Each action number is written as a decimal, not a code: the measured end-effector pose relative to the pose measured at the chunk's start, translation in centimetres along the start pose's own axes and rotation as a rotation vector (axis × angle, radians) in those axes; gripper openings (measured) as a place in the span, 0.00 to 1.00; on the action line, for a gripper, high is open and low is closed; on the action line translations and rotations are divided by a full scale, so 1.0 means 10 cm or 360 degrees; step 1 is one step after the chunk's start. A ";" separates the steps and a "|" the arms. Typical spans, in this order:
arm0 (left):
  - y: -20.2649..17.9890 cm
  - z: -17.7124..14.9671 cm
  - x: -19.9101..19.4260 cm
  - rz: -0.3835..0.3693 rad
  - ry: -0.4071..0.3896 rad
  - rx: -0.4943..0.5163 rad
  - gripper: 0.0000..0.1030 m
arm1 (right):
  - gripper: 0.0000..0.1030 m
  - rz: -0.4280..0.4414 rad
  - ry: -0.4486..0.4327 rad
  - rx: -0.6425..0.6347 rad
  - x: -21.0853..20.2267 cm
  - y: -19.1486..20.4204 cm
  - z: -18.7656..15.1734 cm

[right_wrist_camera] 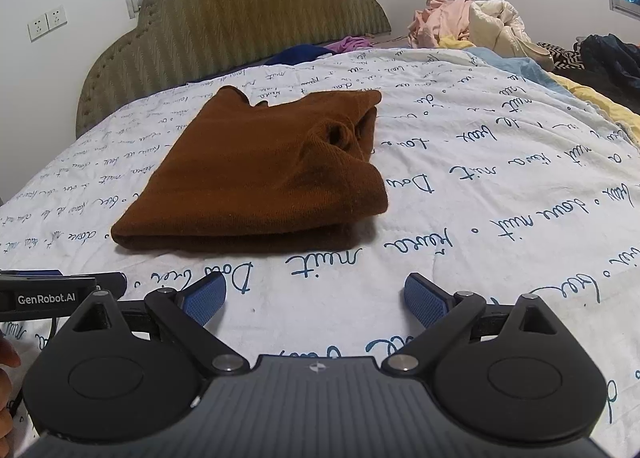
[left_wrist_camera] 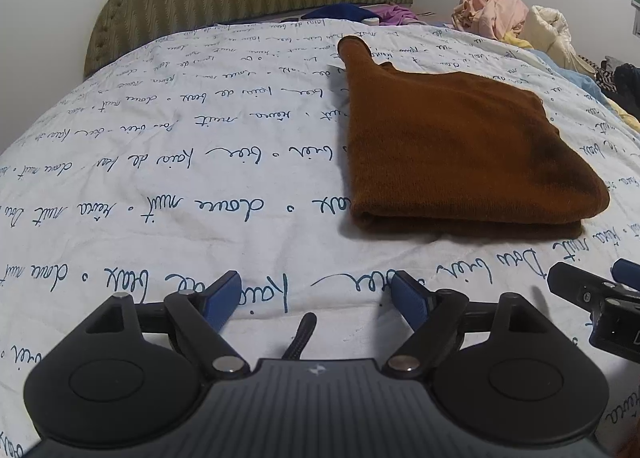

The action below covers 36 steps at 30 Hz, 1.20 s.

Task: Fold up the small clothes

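Observation:
A brown knitted garment [left_wrist_camera: 452, 150] lies folded into a compact stack on the white bedspread with blue script [left_wrist_camera: 180, 186]. It also shows in the right wrist view [right_wrist_camera: 260, 178], with a sleeve opening on top at its right side. My left gripper [left_wrist_camera: 316, 294] is open and empty, low over the bedspread, in front and to the left of the garment. My right gripper [right_wrist_camera: 316, 298] is open and empty, just in front of the garment's near edge. The right gripper's body [left_wrist_camera: 592, 298] shows at the right edge of the left wrist view.
A green padded headboard [right_wrist_camera: 248, 14] stands at the far end of the bed. A heap of pink, cream and dark clothes [right_wrist_camera: 480, 26] lies at the far right. Blue and purple clothes [left_wrist_camera: 360, 14] lie by the headboard. The left gripper's body [right_wrist_camera: 52, 294] is at left.

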State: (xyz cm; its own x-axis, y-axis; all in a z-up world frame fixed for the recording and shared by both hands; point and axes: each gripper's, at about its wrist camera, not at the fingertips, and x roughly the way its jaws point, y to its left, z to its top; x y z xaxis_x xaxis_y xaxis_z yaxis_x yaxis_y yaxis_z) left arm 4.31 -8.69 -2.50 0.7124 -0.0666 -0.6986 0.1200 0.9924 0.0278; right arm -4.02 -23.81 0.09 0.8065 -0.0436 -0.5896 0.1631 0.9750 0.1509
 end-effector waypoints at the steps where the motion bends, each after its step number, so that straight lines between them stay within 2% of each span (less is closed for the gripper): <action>1: -0.01 -0.01 0.01 0.0004 -0.0003 0.0005 0.81 | 0.92 0.0001 0.0000 -0.0002 0.00 0.00 0.00; 12: -0.05 -0.07 0.03 0.0030 -0.0049 0.0017 0.87 | 0.96 -0.0016 -0.0006 -0.0043 0.02 0.04 -0.04; 22: -0.05 -0.12 0.06 0.0058 -0.0076 0.0001 0.98 | 0.98 -0.0014 -0.0012 -0.0046 0.02 0.03 -0.06; 36: -0.06 -0.16 0.07 0.0056 -0.0100 0.0008 1.00 | 0.99 -0.0012 -0.0017 -0.0042 0.02 0.03 -0.08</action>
State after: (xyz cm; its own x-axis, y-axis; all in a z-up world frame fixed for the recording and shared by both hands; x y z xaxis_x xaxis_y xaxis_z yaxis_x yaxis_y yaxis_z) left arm 3.62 -9.14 -4.15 0.7582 -0.0382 -0.6509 0.0974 0.9937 0.0553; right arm -4.27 -23.37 -0.59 0.8115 -0.0530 -0.5820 0.1542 0.9800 0.1258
